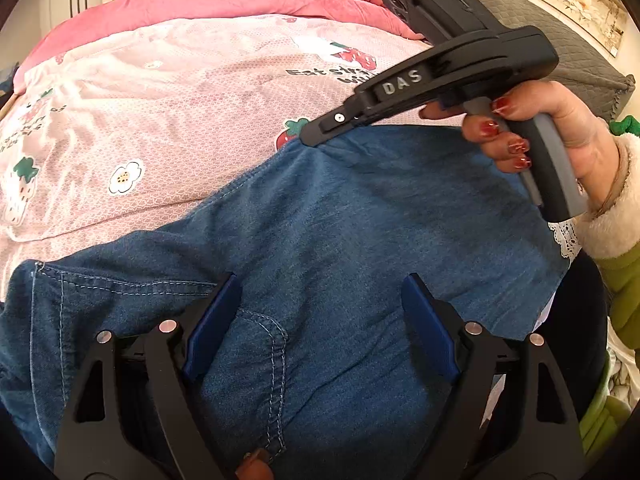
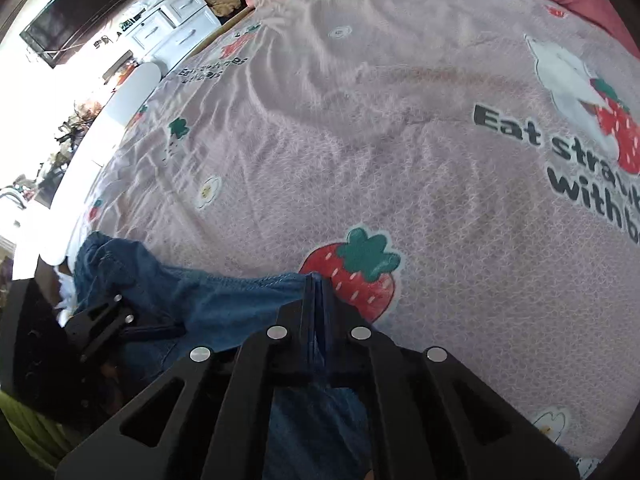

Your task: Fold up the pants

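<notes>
- The pants [image 1: 320, 240] – blue denim – lie spread on the pink strawberry-print sheet [image 1: 168, 120], directly under and ahead of the left gripper [image 1: 320, 320]
- The left gripper hangs over the denim with its blue pads [image 1: 212, 320] spread wide, a pocket seam showing in the gap – nothing is pinched
- The right gripper [image 2: 318, 300] has its jaws pressed together on a corner of the denim at its tips; in the left view that corner sits ahead and to the right, at the cloth's far edge
- A hand [image 1: 560, 132] wraps the right gripper's handle
- Progress, as I judge it: early in a fold, one corner gripped, cloth not visibly lifted or laid over
- Left to do: carry the corner across, flatten, fold again
</notes>
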